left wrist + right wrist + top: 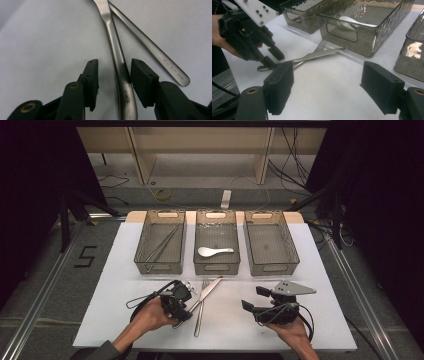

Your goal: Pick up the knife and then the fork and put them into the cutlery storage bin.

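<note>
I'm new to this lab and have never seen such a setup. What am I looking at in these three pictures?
A person works at a white table with hand-held tongs in each hand. One picture looks down from above; the other two come from cameras riding on each tool. Three clear bins sit at the back: one holds thin sticks, the middle one a white spoon. A knife lies crossed over a fork. The left tongs straddle a metal handle, not yet pinching it. The right tongs are open, holding nothing.

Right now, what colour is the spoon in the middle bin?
White. The spoon shows best in the high view, lying in the smoky grey middle bin.
</note>
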Demonstrator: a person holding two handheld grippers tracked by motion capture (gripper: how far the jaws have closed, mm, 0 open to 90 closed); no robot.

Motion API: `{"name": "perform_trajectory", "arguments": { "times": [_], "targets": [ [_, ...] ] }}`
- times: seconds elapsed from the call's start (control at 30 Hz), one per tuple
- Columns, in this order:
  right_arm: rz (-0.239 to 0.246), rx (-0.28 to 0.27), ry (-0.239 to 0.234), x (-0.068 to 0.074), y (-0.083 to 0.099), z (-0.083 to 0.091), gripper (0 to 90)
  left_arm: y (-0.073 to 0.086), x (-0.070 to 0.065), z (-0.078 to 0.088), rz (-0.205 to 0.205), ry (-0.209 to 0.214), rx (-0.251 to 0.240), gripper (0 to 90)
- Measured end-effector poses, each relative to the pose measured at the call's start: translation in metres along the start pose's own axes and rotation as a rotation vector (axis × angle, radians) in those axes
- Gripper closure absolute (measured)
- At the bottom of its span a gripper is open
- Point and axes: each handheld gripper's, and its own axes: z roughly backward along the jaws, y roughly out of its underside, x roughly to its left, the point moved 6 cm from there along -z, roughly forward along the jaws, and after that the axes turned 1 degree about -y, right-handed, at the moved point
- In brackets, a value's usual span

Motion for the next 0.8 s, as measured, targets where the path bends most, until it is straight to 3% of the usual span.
{"name": "perform_trajectory", "arguments": {
  "times": [0.33,0.8],
  "targets": [
    [0.003,0.005,-0.009,0.0026,-0.0001,-0.0016,27.3,-0.0026,0.0054,-0.0007,0.001,0.003,0.009,70.9],
    [0.0,0.009,-0.017,0.0038,-0.0001,-0.0025,27.8,-0.0035,0.0076,-0.0008,0.0,0.009,0.012,76.3]
  ]
}}
